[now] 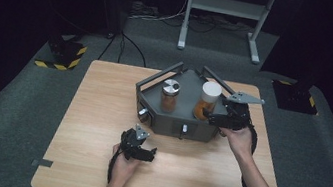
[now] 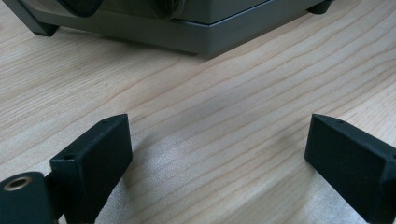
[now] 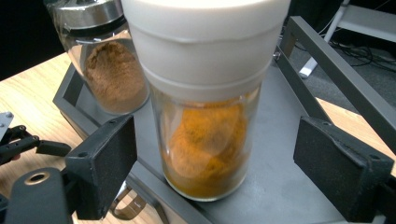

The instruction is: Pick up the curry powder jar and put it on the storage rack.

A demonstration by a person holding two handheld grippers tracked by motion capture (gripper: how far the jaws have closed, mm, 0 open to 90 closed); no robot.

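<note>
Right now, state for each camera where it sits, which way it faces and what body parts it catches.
High view: above the person's side, facing forward and down on the light wooden table; both forearms enter.
Left gripper view: rides the left gripper, facing the grey metal tray; open jaws.
Right gripper view: rides the right gripper, facing the white-lidded glass jar of orange powder.
Shared: that jar, high and right views.
</note>
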